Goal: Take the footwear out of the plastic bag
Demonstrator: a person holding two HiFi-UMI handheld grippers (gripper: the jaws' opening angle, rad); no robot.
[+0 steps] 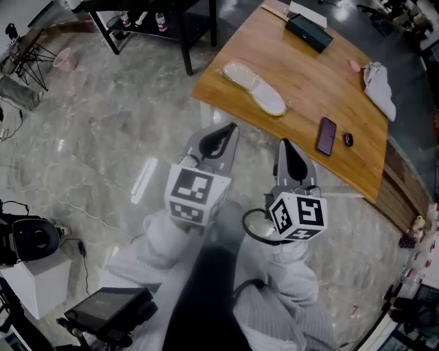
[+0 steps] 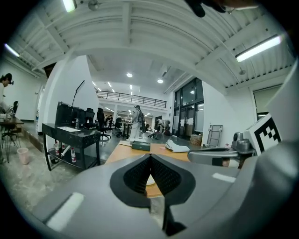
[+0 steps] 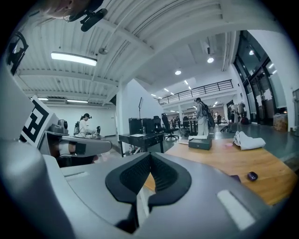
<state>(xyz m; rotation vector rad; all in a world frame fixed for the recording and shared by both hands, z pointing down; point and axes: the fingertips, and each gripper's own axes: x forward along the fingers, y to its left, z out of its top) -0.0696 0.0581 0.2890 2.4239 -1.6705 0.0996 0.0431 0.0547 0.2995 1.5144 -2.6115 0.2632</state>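
Observation:
A clear plastic bag (image 1: 254, 86) with pale white footwear inside lies flat near the left edge of the wooden table (image 1: 302, 89). My left gripper (image 1: 230, 129) and right gripper (image 1: 283, 142) hang side by side over the floor, short of the table's near edge and apart from the bag. Both are shut with nothing between their jaws. In the left gripper view the shut left gripper (image 2: 149, 157) points at the table (image 2: 124, 156). The right gripper (image 3: 150, 155) also points along the tabletop (image 3: 219, 158).
On the table lie a black box (image 1: 309, 32), a dark phone (image 1: 326, 136), a small dark object (image 1: 348, 139) and a white cloth (image 1: 379, 86). A black shelf unit (image 1: 154, 20) stands left of the table. A pink bucket (image 1: 65, 60) and a white pedestal (image 1: 38, 277) stand at the left.

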